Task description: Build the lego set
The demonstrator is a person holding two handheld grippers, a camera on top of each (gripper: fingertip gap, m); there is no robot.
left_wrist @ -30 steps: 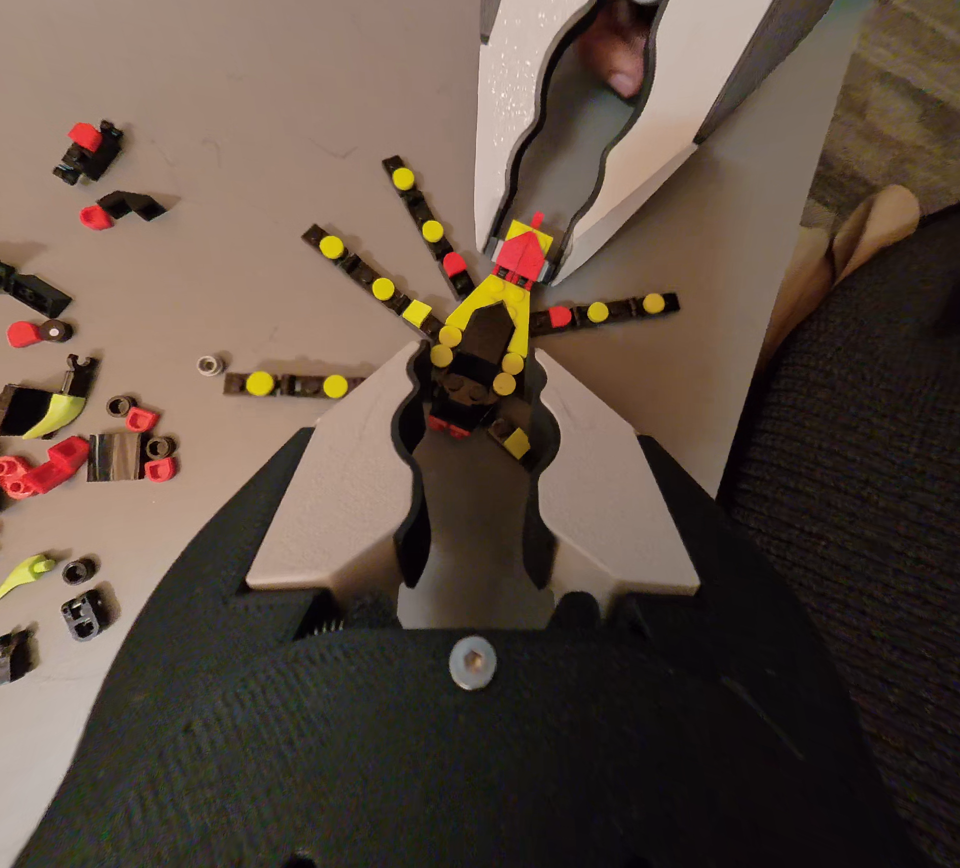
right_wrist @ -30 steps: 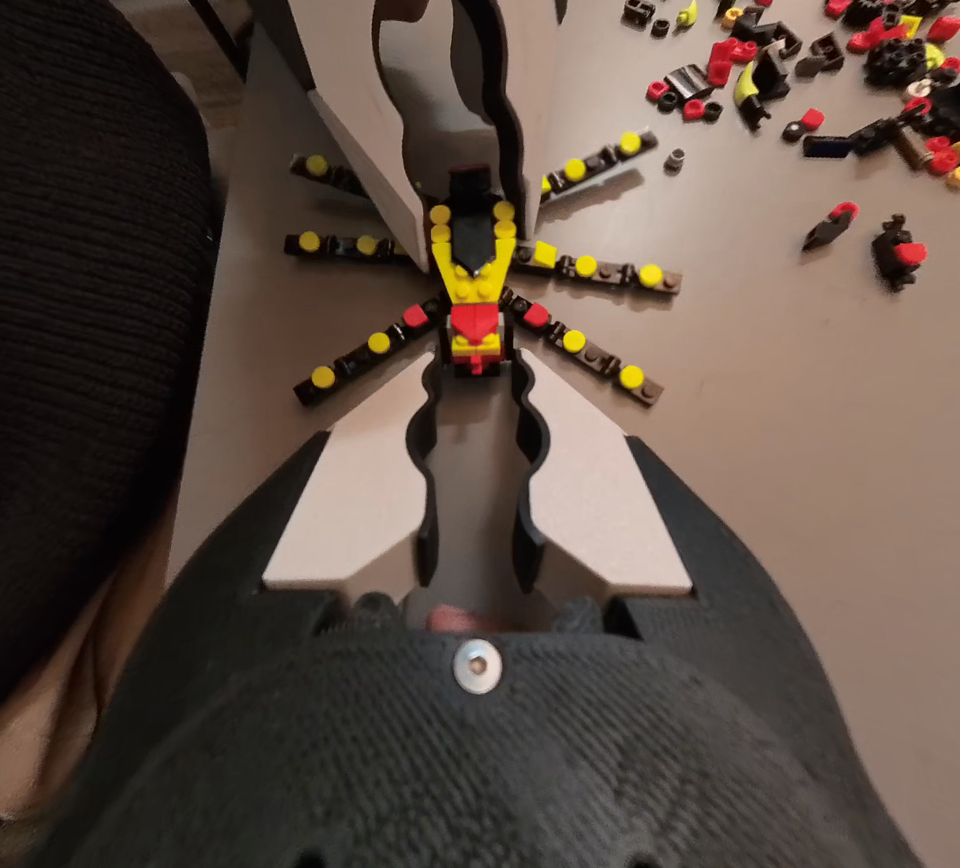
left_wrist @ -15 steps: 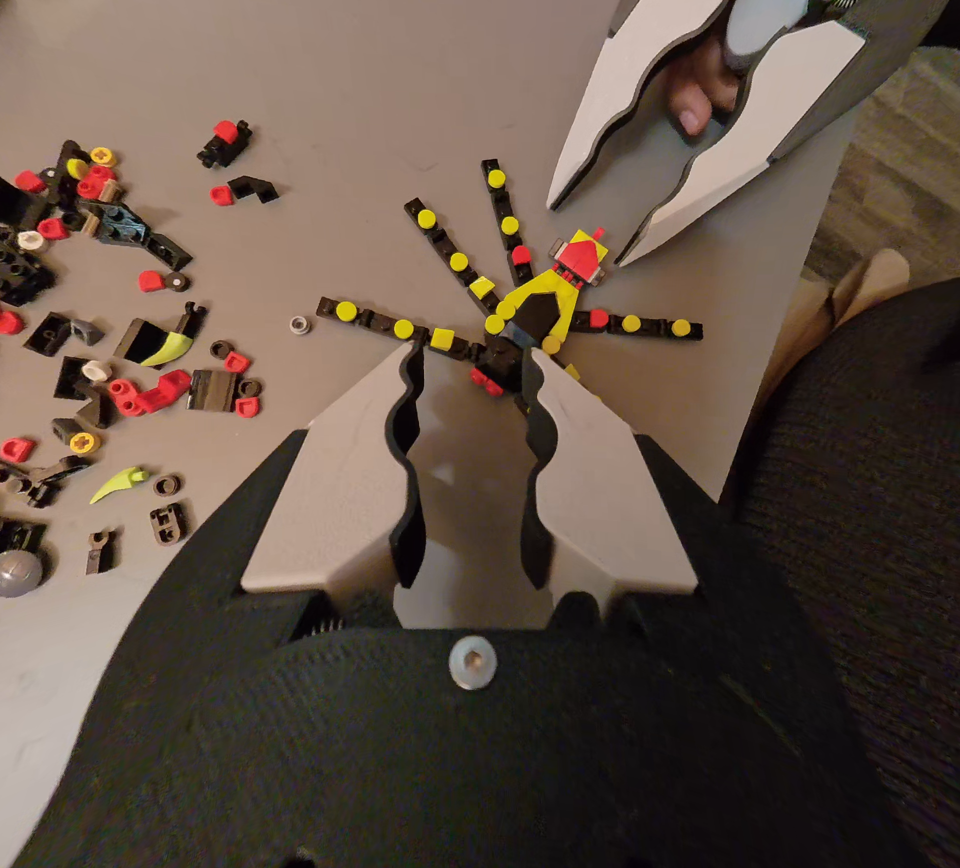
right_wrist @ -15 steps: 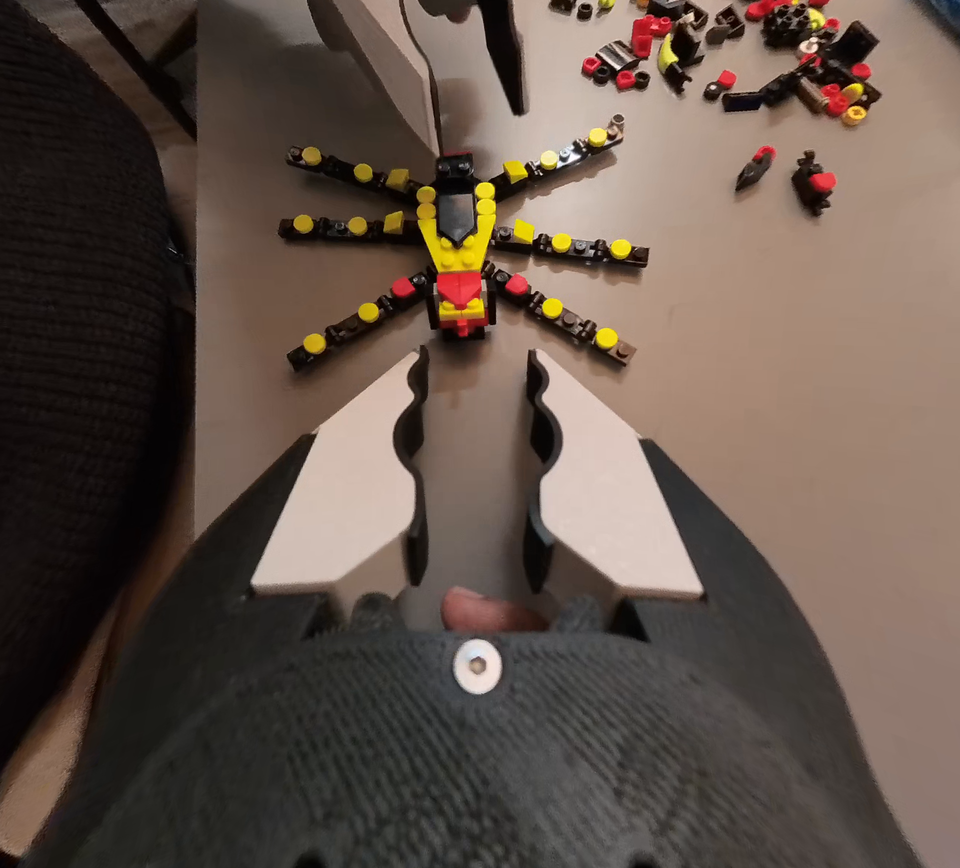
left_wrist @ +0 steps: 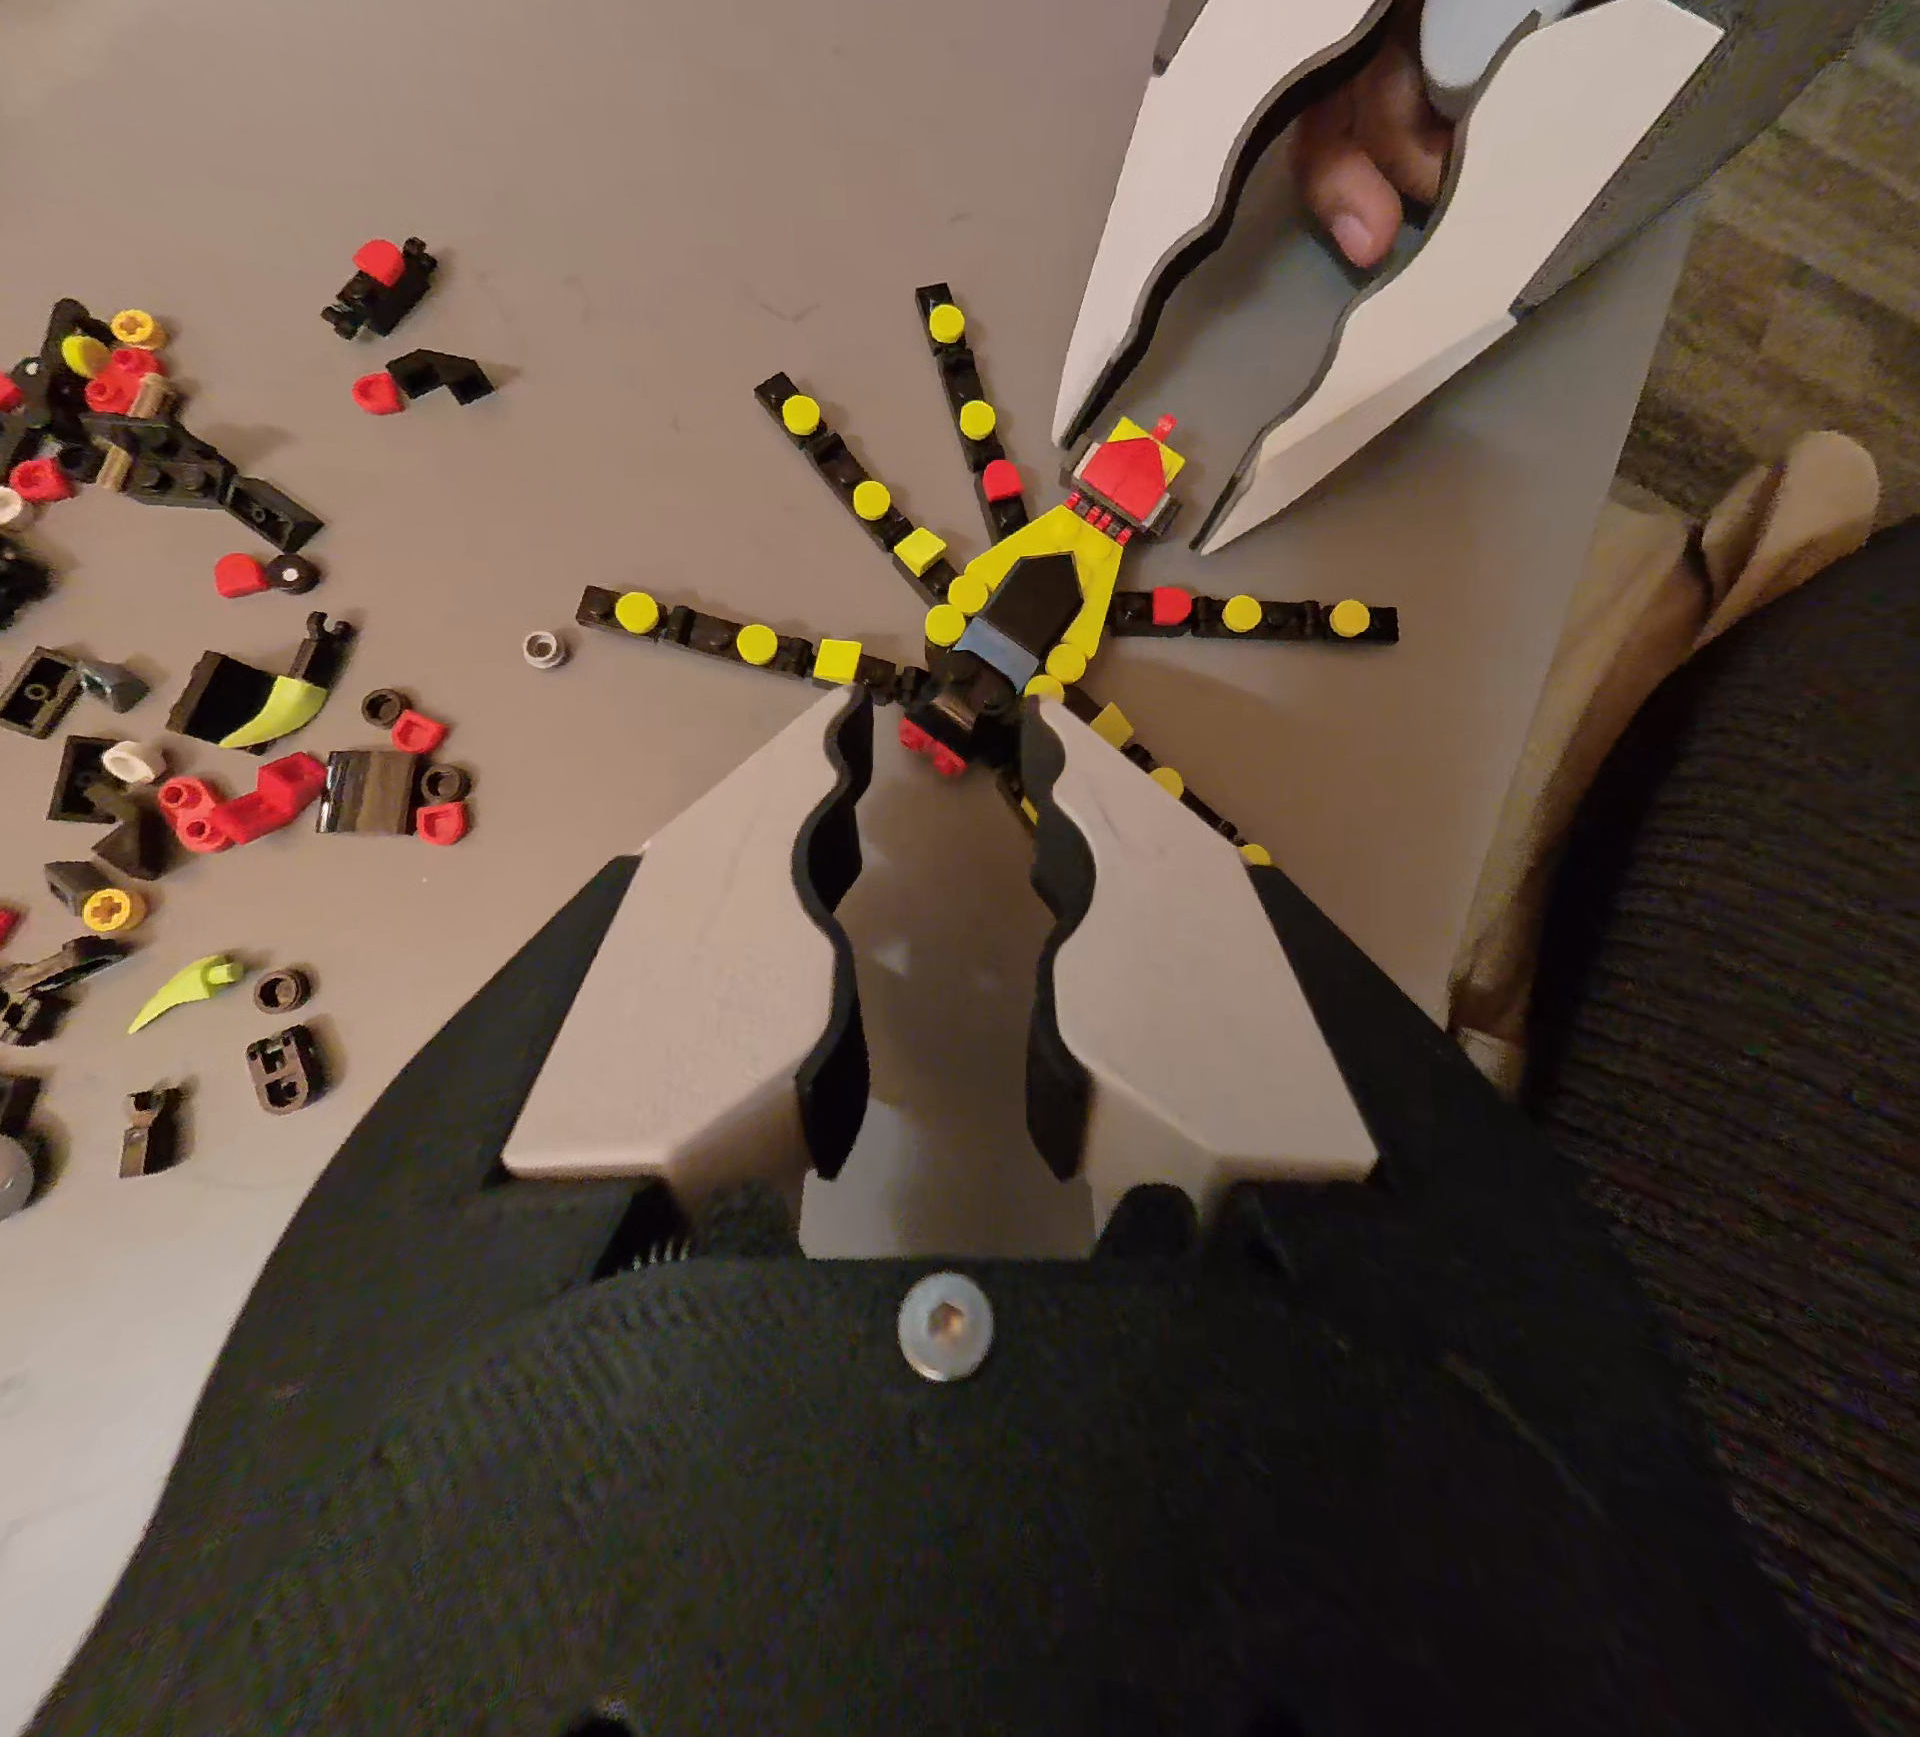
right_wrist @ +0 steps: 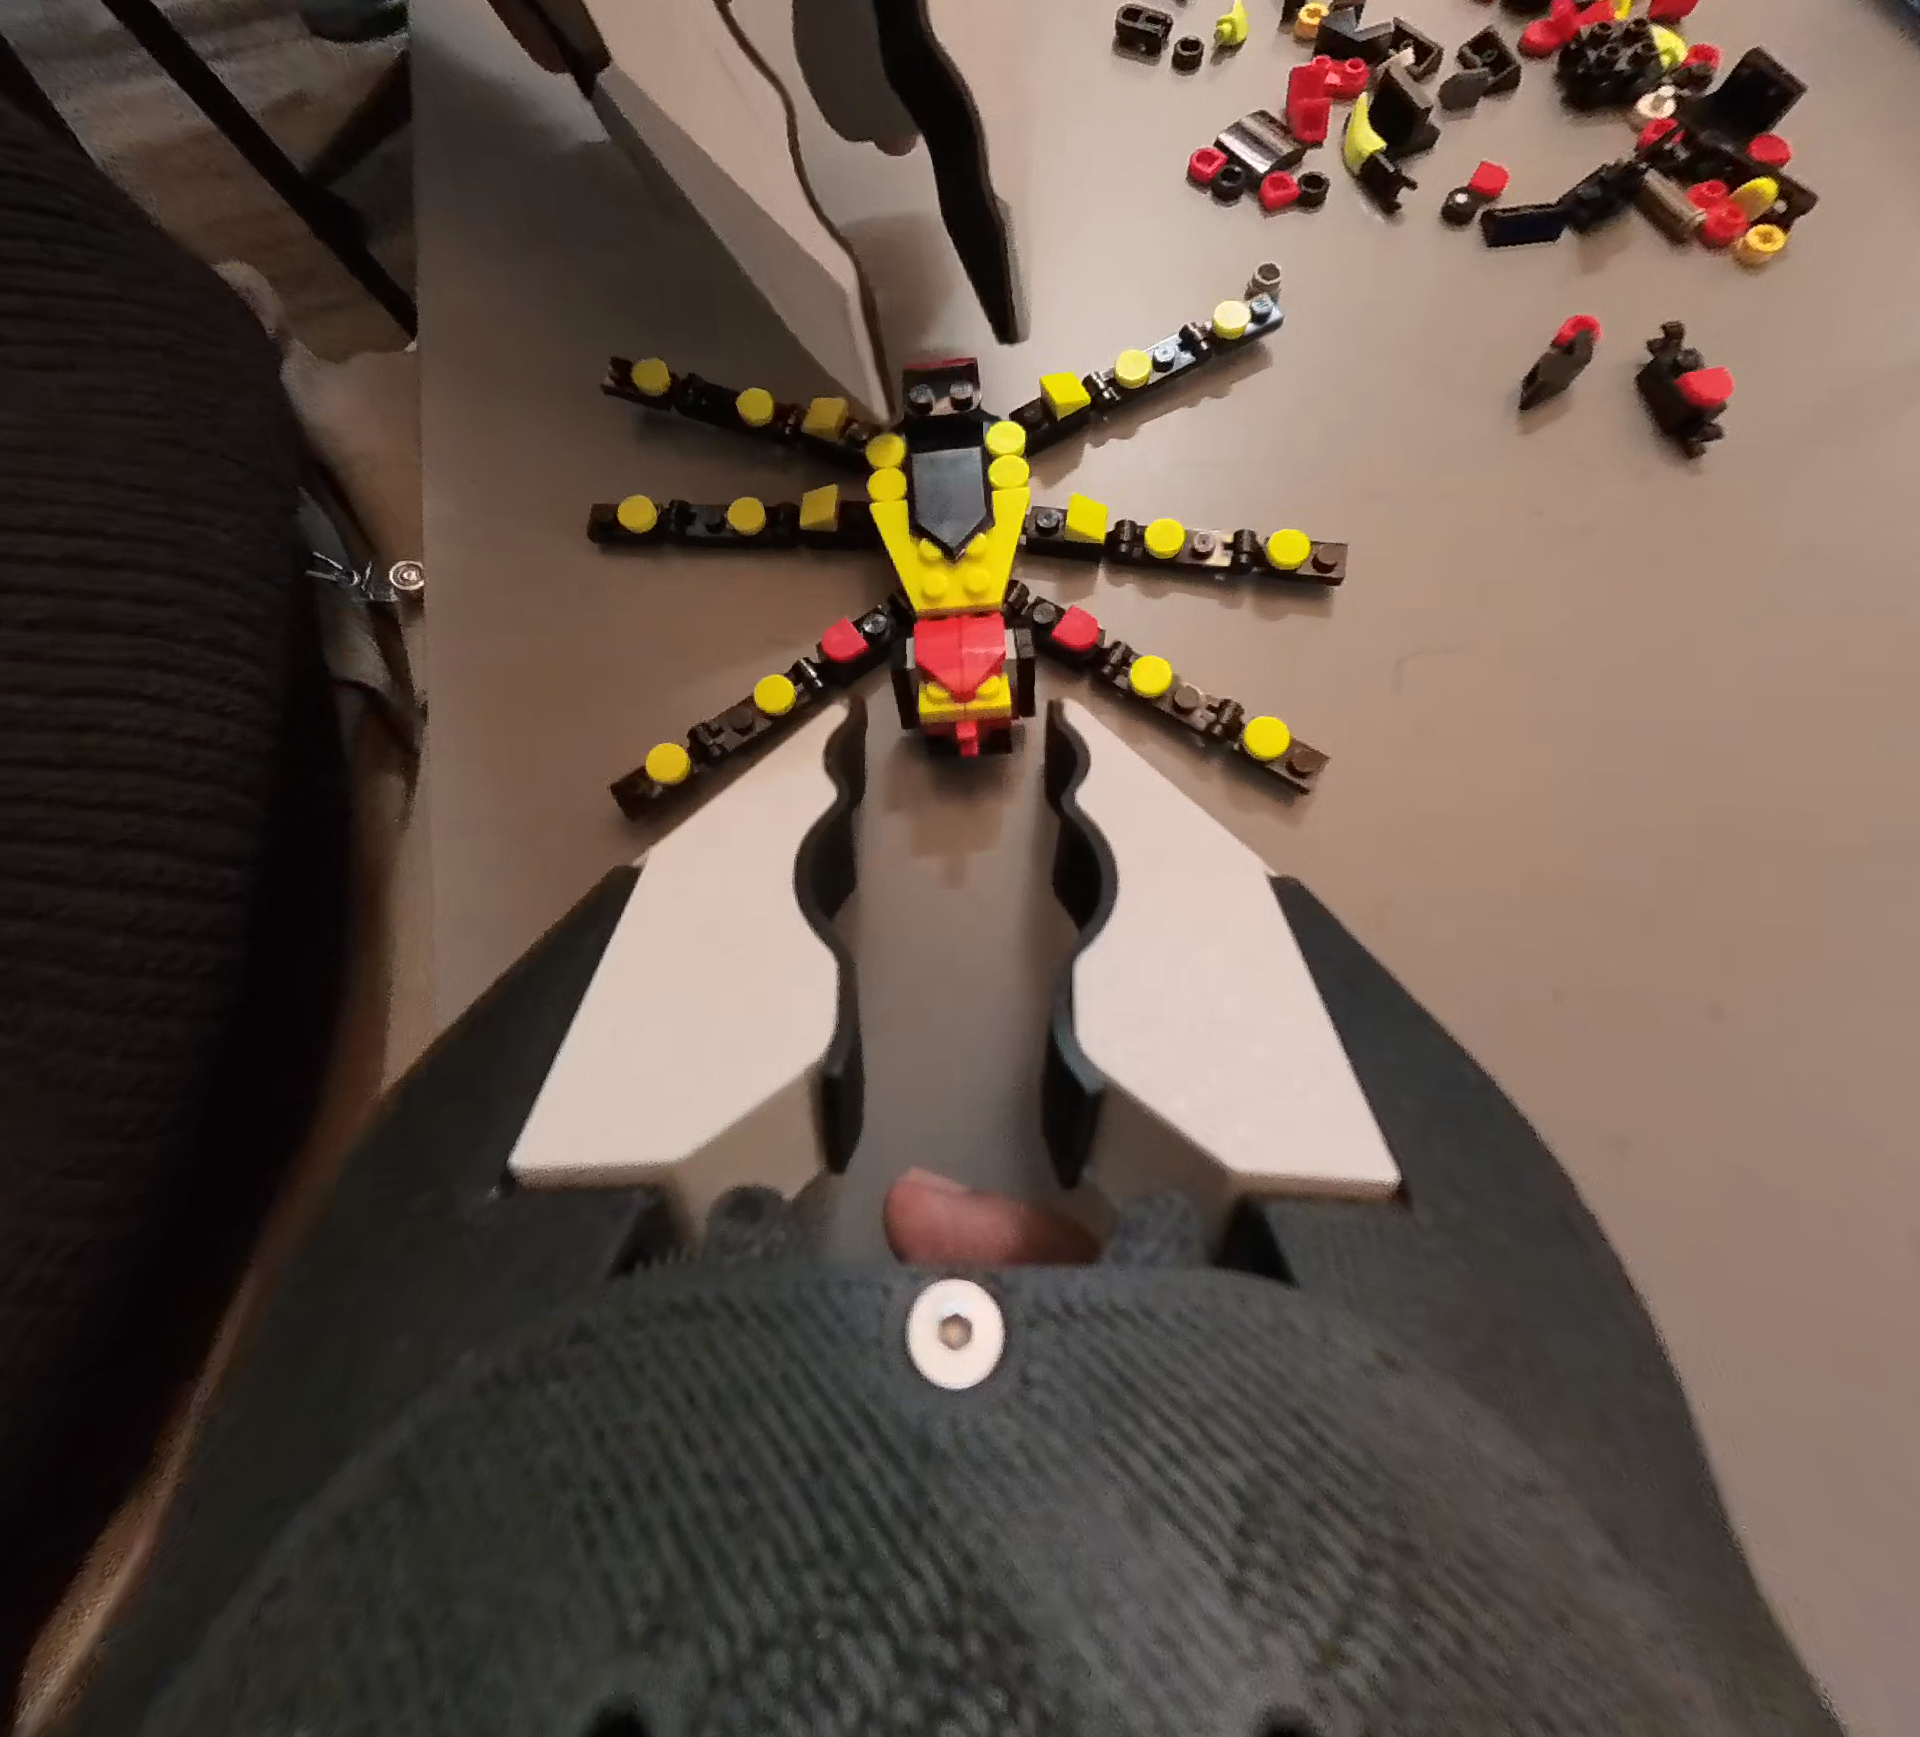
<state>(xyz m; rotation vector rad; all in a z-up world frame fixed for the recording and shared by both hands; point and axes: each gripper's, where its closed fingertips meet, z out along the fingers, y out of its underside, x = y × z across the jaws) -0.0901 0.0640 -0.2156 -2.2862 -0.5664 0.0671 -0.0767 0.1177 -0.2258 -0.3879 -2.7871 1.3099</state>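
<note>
A grey table fills both views, its edge running down the right of the left wrist view, beside dark knitted fabric.

In the lower half of the left wrist view the left gripper has its fingers spread wide and empty, the tips either side of the black head end of the spider-shaped lego model, close to it, though contact cannot be judged. The right gripper, reaching in from the upper right of that view, also has its fingers parted with nothing held — the tips flank the model's red and yellow tail end.

The model lies flat at the middle of the right wrist view: yellow and black body, six black legs dotted with yellow and red studs.

A heap of loose pieces — black, red, yellow — sits at the left edge of the left wrist view, and at the upper right of the right wrist view. A small grey stud lies just beside one leg tip.

No brand, label or writing can be read.
</note>
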